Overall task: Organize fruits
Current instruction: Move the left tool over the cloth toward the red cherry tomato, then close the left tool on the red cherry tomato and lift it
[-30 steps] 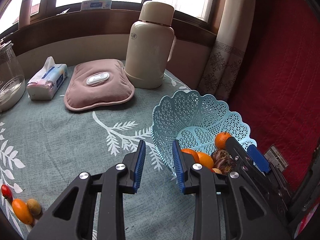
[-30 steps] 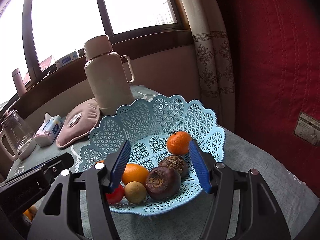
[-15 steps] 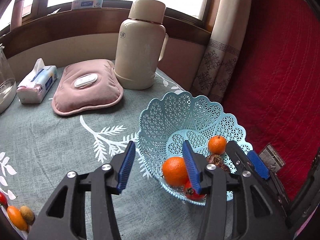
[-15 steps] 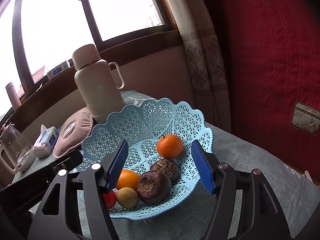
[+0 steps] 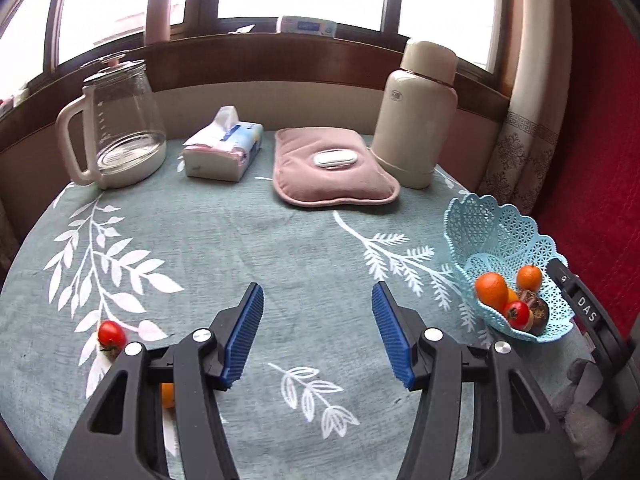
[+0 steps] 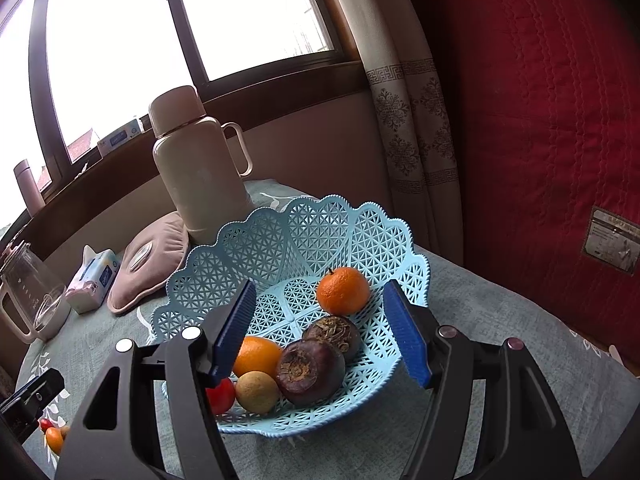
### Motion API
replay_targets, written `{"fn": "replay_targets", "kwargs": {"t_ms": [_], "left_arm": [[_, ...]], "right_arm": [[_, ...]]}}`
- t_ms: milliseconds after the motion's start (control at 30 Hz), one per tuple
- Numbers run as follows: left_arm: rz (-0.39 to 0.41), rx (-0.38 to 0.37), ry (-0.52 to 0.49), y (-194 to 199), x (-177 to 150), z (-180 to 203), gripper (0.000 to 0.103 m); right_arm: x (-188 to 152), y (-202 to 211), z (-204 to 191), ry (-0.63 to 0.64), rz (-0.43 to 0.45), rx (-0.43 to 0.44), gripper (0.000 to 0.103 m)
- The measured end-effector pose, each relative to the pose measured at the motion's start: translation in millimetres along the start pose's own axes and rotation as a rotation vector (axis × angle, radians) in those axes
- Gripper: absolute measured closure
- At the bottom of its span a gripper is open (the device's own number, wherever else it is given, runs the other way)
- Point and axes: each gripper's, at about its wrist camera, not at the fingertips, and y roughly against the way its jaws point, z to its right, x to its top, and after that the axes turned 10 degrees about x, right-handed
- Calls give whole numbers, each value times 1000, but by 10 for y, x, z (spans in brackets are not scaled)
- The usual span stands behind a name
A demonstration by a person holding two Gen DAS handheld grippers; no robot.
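With both our left gripper point(image 5: 318, 332) and right gripper point(image 6: 322, 330) released and empty, the tomato point(image 5: 111, 333) lying left of our left jaws may roll off the table point(image 5: 248, 240) if nudged, far from the basket point(image 6: 304, 236).

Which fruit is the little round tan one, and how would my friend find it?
Look for the light blue lacy basket near the tall cream thermos. At the basket's front edge sits a small tan fruit, between a red fruit and a dark purple one. It is the smallest there, dull and pale, while its neighbours are red, orange or dark purple.
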Motion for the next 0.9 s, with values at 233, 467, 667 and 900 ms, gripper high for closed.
{"fn": "replay_targets", "kwargs": {"t_ms": [233,467,667,900], "left_arm": [[-19,146,122,-18,-30,-717,54],[-83,227,173,-156,-165,-1188,64],[-152,204,216,-314,-272,-1345,67],[-189,205,225,-455,-355,-1373,76]], "right_arm": [[-15,2,-8,2,-8,4,35],[-21,-8,-12,1,-15,7,35],[-20,-7,-15,1,-15,7,35],[-22,-9,-14,0,-16,7,35]]}}
